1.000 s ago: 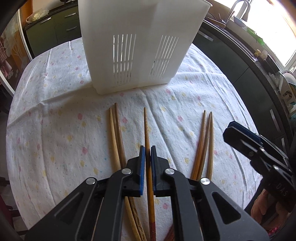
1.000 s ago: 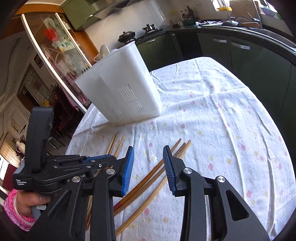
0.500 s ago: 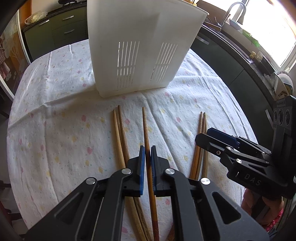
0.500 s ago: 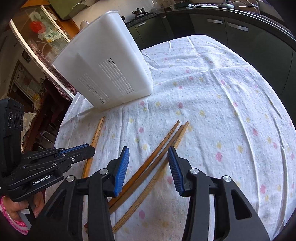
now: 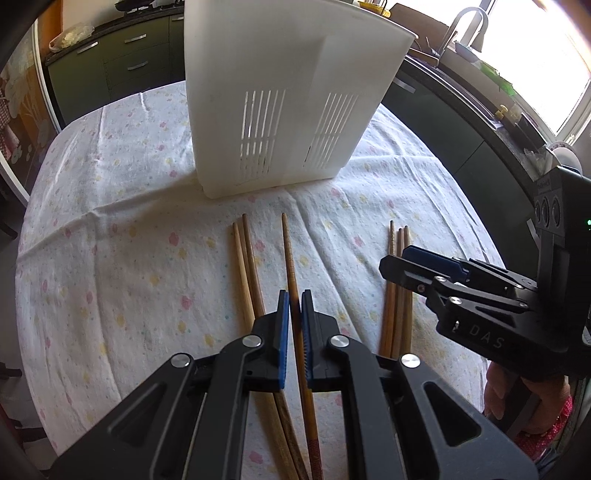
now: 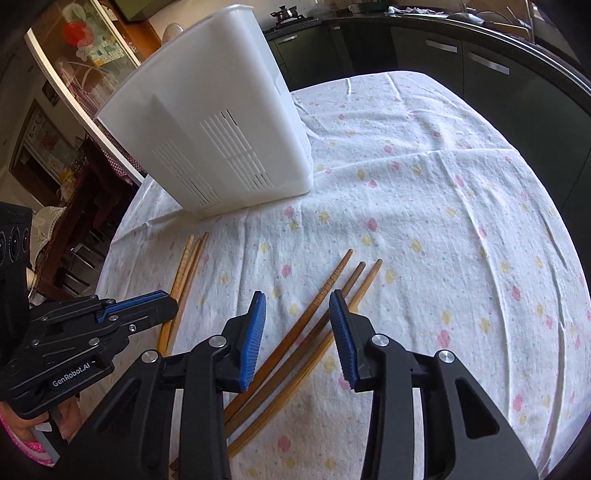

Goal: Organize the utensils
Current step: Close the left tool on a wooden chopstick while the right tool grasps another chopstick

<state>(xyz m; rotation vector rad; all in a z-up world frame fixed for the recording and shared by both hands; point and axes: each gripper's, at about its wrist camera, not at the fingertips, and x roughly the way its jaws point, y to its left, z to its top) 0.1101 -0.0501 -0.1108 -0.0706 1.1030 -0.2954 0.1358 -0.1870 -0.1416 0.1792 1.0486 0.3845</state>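
Note:
My left gripper (image 5: 293,299) is shut on a single wooden chopstick (image 5: 288,251) that points toward the white slotted utensil basket (image 5: 280,110). Two more chopsticks (image 5: 245,266) lie on the cloth just left of it. My right gripper (image 6: 297,325) is open, its blue pads on either side of three chopsticks (image 6: 332,295) lying together on the cloth, hovering just above them. The right gripper (image 5: 424,260) also shows in the left wrist view, over that group (image 5: 397,295). The left gripper (image 6: 155,306) shows at the left of the right wrist view.
The round table wears a white flowered cloth (image 6: 443,221). The basket (image 6: 214,122) stands at the table's far side. Dark green kitchen cabinets (image 5: 110,66) and a sink with tap (image 5: 465,26) ring the table. A glass cabinet (image 6: 74,74) stands on the left.
My right gripper has moved down and in over the three chopsticks, so its open jaws now straddle them. My left gripper has lifted slightly, still shut on its chopstick.

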